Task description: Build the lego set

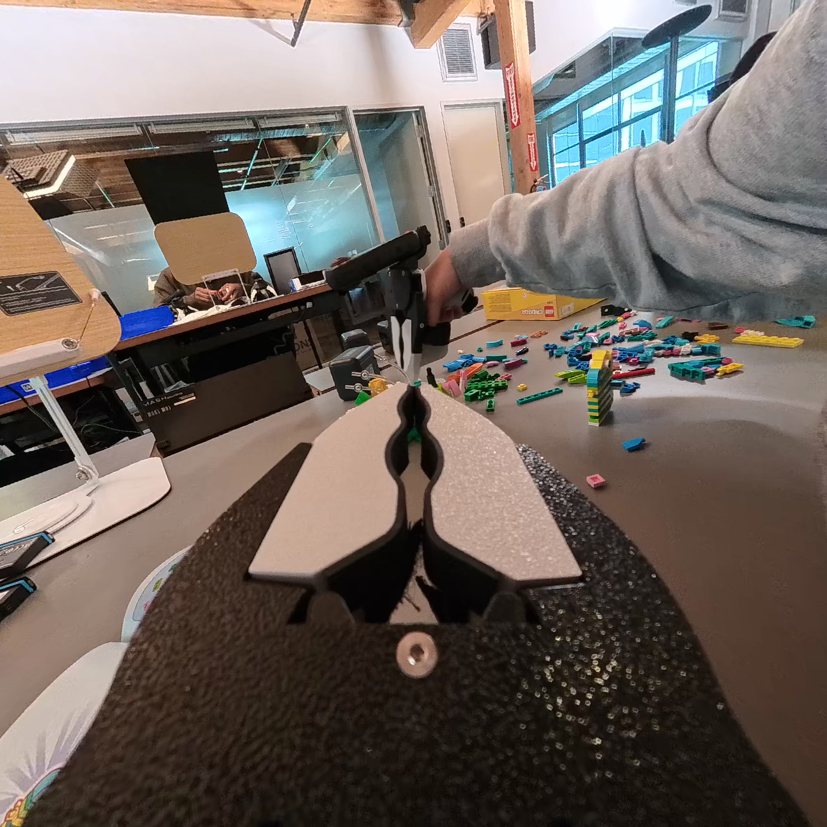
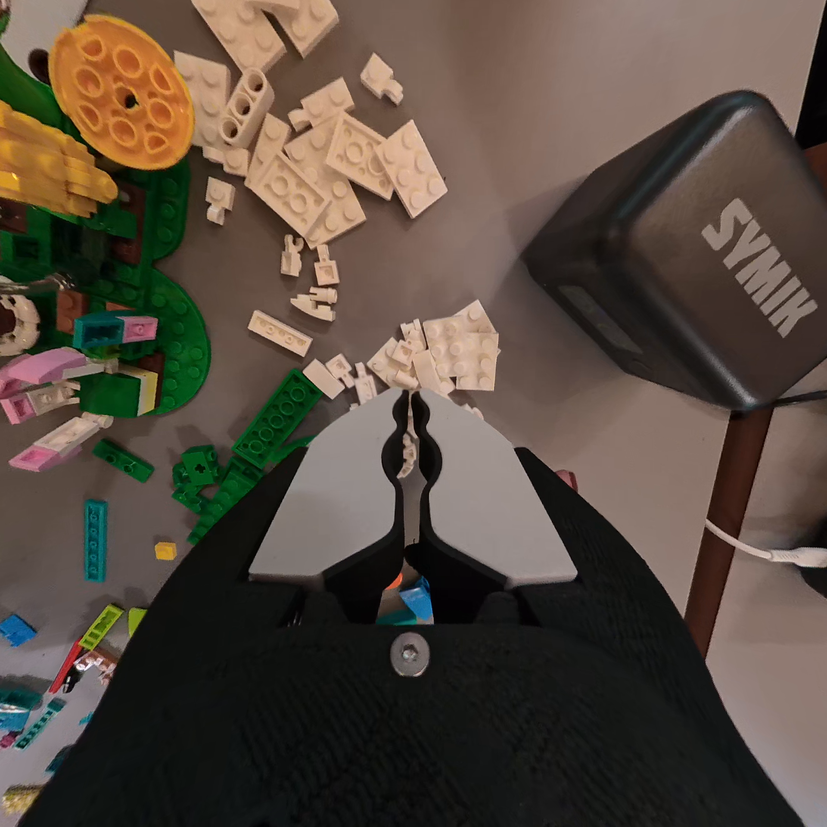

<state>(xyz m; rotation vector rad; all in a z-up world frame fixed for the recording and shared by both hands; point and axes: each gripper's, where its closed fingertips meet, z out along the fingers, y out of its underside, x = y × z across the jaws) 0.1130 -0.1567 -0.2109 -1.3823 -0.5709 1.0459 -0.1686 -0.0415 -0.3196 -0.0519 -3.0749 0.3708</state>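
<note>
We are holding our right claw [image 2: 411,396] pointing down at the desk [image 2: 470,188], its jaws drawn almost together; a small white toothed piece [image 2: 409,452] is showing in the gap behind the tips, though we cannot tell whether it is pinched or simply lying beneath. Just beyond the tips one cluster of small white plates [image 2: 447,353] is lying, with a second, larger scatter of white plates [image 2: 322,152] farther ahead. To the left the green model base [image 2: 179,322] is sitting, carrying one round yellow disc [image 2: 121,91], so the white parts are lying ahead and the build off to the left. One dark box-shaped device [image 2: 684,250] is resting to the right.

Our left claw [image 1: 414,394] is also nearly closed, something green [image 1: 414,433] glimpsed between its jaws. Beyond it one striped tower [image 1: 599,387] is standing upright among loose coloured bricks [image 1: 626,344], with one yellow box [image 1: 532,304] behind. The right claw looks nearer the white parts.
</note>
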